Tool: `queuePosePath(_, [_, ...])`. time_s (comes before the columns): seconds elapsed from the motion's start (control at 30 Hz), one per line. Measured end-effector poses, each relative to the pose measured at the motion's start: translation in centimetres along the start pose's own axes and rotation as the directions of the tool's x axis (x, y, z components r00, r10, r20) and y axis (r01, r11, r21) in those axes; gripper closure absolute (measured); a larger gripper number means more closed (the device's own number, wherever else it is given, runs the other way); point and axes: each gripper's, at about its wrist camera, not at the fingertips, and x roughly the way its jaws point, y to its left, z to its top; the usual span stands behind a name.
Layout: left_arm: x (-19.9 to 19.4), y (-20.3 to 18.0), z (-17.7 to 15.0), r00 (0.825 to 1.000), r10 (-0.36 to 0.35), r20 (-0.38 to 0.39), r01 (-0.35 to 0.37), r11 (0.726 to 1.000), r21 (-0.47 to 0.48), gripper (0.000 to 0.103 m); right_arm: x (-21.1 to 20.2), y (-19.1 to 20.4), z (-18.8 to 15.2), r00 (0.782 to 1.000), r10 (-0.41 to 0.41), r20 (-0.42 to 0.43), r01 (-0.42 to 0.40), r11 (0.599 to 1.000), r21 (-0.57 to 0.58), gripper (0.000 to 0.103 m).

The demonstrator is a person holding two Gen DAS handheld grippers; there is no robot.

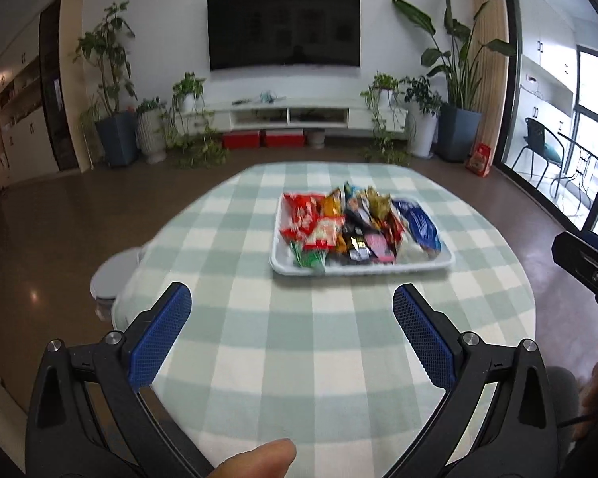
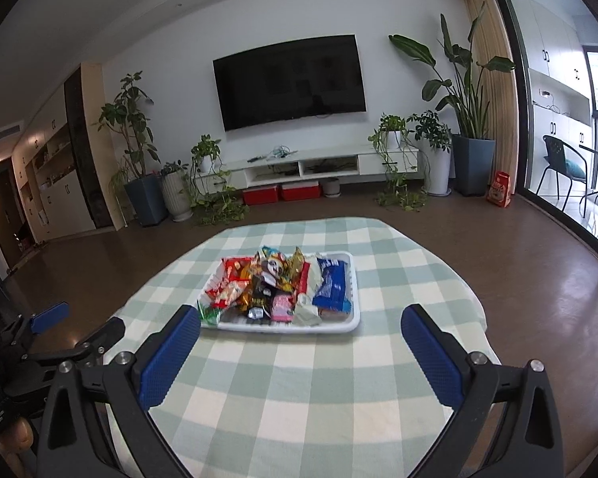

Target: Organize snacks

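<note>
Snack packets [image 2: 283,286] in bright foil and plastic lie heaped in a shallow white plastic tray [image 2: 351,320] on the green-and-white checked tablecloth [image 2: 299,390], ahead of both grippers. Left gripper [image 1: 292,310] and right gripper [image 2: 301,328] hang released, blue pads wide apart, grasping nothing.

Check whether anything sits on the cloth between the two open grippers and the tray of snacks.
Nothing visible does. Between the left gripper and the white tray lies only bare checked tablecloth; the same holds for the right gripper. Both stand open and empty, short of the snack packets.
</note>
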Motion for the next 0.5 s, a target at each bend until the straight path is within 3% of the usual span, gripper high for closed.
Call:
queuePosePath(0.17, [0.8,-0.5,-1.8,0.998,-0.021,-0.064,0.021,1.000,-0.005,0.000,0.0,0.0,-2.2,0.999,-0.015,-0.049,0.015,1.000,0.014,0.000])
queuePosePath(0.5, [3.1,-0.2,-2.4,0.995,-0.020,-0.099,0.018,1.000,-0.017,0.000,0.3,0.1,-4.9,0.988,-0.072,-0.140,0.071,0.997,-0.010,0.000])
